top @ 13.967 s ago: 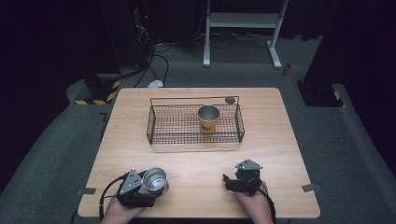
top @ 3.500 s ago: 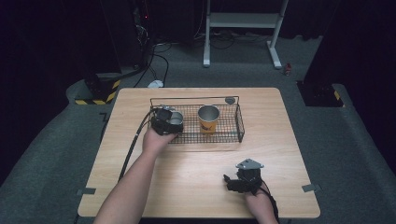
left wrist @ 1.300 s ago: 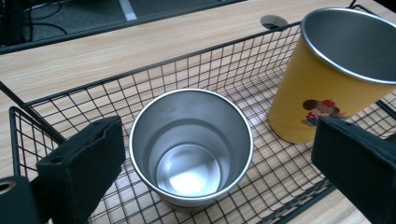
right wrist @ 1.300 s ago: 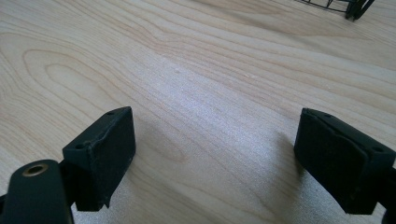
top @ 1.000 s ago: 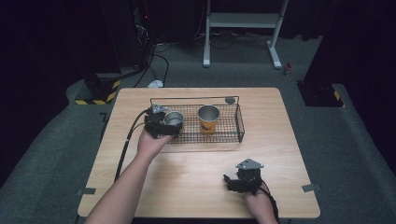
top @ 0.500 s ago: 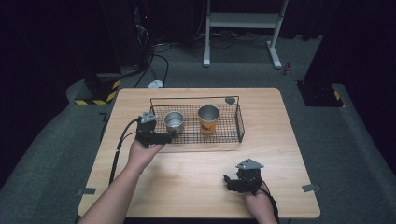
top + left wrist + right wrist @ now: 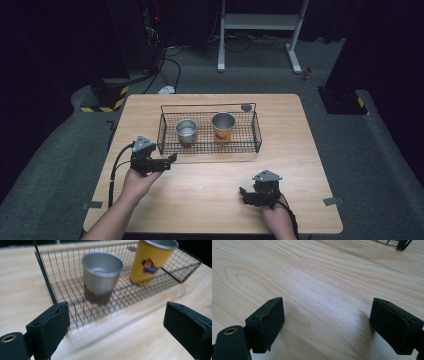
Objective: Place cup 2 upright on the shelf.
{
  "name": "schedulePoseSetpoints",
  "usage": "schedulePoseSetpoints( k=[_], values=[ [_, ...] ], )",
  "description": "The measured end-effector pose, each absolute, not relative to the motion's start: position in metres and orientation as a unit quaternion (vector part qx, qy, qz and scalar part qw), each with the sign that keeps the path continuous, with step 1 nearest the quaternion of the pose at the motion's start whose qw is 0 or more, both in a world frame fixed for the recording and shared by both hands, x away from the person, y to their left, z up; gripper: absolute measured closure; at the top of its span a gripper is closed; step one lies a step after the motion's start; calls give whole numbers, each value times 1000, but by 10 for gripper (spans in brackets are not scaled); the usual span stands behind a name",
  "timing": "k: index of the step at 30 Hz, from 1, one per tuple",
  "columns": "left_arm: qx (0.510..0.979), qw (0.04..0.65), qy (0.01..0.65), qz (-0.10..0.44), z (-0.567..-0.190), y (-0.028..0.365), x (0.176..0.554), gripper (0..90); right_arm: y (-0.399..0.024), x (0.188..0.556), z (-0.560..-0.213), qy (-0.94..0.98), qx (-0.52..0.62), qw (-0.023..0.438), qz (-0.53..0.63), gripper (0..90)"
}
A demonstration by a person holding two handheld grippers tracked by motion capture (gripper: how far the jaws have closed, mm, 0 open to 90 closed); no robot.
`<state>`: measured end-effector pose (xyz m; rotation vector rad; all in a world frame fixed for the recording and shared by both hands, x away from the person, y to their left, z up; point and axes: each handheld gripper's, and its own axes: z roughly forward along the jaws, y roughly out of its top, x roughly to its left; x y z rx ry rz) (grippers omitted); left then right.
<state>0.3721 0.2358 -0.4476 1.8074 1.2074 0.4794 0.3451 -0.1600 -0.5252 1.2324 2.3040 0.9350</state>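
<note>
On my wooden desk (image 7: 210,200) the steel cup (image 7: 186,131) already stands upright in the wire basket (image 7: 257,135), beside the yellow cup (image 7: 223,127). My left gripper (image 7: 167,161) sits just outside, jaws apart and empty after narrowing slightly; my right gripper (image 7: 245,194) rests with jaws wide. Little remains.

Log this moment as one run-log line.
left gripper: open, empty, jaws just closing | steel cup: upright in wire basket beside yellow cup | right gripper: open, empty

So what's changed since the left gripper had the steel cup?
The left gripper set the steel cup in the wire basket, let go and drew back to the table, its jaws closing partway on nothing. The yellow cup and right gripper stayed put.
</note>
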Motion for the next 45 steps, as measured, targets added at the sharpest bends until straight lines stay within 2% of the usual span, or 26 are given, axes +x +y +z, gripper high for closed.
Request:
schedulePoseSetpoints(
  k=[15, 23, 26, 30, 38, 45],
  values=[
    [765, 401, 476, 168, -492, 254, 327, 89, -160, 345, -525, 817, 435, 184, 331, 126],
    [810, 328, 452, 178, -525, 251, 319, 95, -160, 345, -525, 816, 438, 185, 330, 127],
    [807, 330, 452, 191, -528, 250, 314, 75, -160, 344, -525, 815, 439, 186, 330, 127],
    [794, 323, 475, 198, -530, 253, 315, 1, -159, 344, -525, 815, 440, 186, 329, 127],
    [784, 320, 493, 201, -529, 271, 320, 7, -159, 344, -525, 815, 440, 186, 329, 127],
    [785, 321, 489, 203, -530, 271, 319, 6, -159, 344, -525, 815, 440, 186, 329, 127]
  ],
)
